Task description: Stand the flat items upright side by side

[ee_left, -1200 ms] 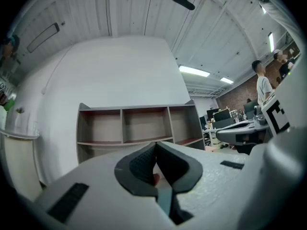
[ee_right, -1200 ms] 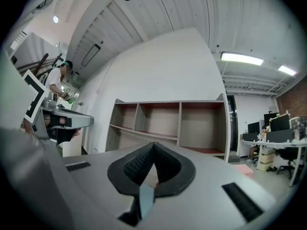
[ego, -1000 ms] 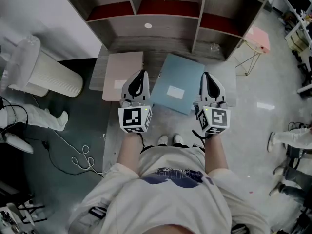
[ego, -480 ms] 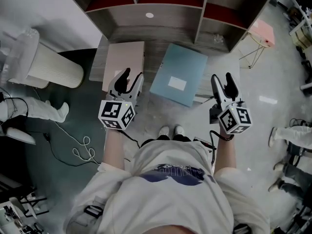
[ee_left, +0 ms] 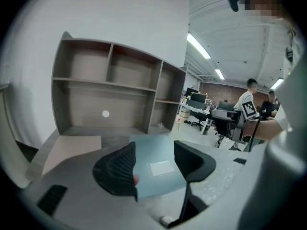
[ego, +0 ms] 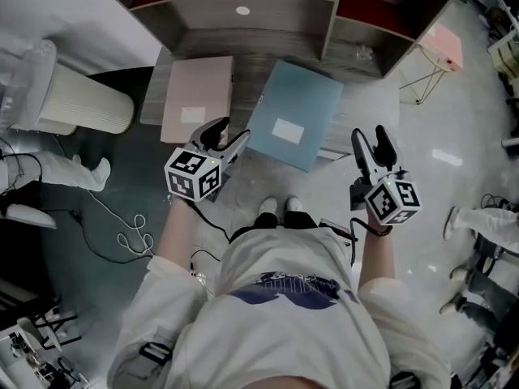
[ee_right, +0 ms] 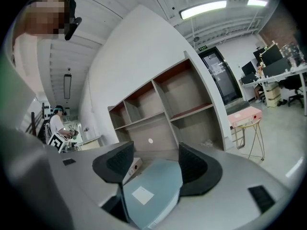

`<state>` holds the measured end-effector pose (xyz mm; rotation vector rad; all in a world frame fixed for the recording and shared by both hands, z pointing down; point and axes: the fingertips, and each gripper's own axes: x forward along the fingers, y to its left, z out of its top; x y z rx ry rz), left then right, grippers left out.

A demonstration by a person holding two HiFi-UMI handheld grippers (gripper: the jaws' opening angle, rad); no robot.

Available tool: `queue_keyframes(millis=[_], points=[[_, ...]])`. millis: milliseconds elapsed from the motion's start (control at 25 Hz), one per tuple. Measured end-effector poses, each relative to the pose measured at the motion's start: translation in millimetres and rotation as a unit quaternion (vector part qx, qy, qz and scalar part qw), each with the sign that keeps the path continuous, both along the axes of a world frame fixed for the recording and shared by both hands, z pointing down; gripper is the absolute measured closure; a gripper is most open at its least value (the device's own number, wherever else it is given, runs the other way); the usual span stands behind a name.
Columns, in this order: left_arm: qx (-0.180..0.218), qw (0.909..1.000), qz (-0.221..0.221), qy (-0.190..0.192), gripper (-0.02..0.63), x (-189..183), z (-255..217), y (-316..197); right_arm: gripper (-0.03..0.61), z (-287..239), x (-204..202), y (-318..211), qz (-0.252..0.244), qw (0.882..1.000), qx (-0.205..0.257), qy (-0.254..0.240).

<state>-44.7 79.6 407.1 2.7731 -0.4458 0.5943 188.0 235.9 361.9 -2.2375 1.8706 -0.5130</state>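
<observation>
**1. Desk layout**
The desk [ego: 268,65] stood against an open shelf unit [ego: 276,23] at 12 o'clock in the head view. Two flat items lay on the desk top, neither one upright: a pink folder [ego: 195,96] and a blue folder [ego: 296,100]. The pink folder lay at 9 o'clock from the blue folder, just beside it. The blue folder was turned out of line with the pink one and carried a white label [ego: 288,130] on its upper face.

**2. Left gripper**
The left gripper [ego: 229,134] was at 8 o'clock from the blue folder, near its left edge. Its jaws were released and had just been opening. Nothing stood between the pads. In the left gripper view the blue folder showed through the gap, flat on the desk beyond the jaws, with the pink folder at 9 o'clock of the gap.

**3. Right gripper**
The right gripper [ego: 371,140] was at 4 o'clock from the blue folder and apart from it. Its jaws were released and had just been opening, with nothing held. In the right gripper view the blue folder showed low in the gap, and the pink folder showed past the left jaw at 10 o'clock.

**4. Surroundings**
A ribbed white cylinder [ego: 77,108] stood on the floor at 9 o'clock from the desk, and a pink-topped stool [ego: 442,47] stood at 3 o'clock
</observation>
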Motion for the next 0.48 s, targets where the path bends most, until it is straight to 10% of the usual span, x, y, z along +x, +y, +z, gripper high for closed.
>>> queue_keyframes(millis=[200,480], points=[[-0.091,0.9934,0.016,-0.068,0.313,20.7,42.4,1.7,0.304,17.6,10.2,0.9,-0.022,0.999,-0.02,-0.017],[-0.122,0.9762,0.043,-0.174,0.277,43.9,93.6,-14.2,0.301,39.5,21.0,-0.9,-0.019,0.998,-0.039,-0.036]])
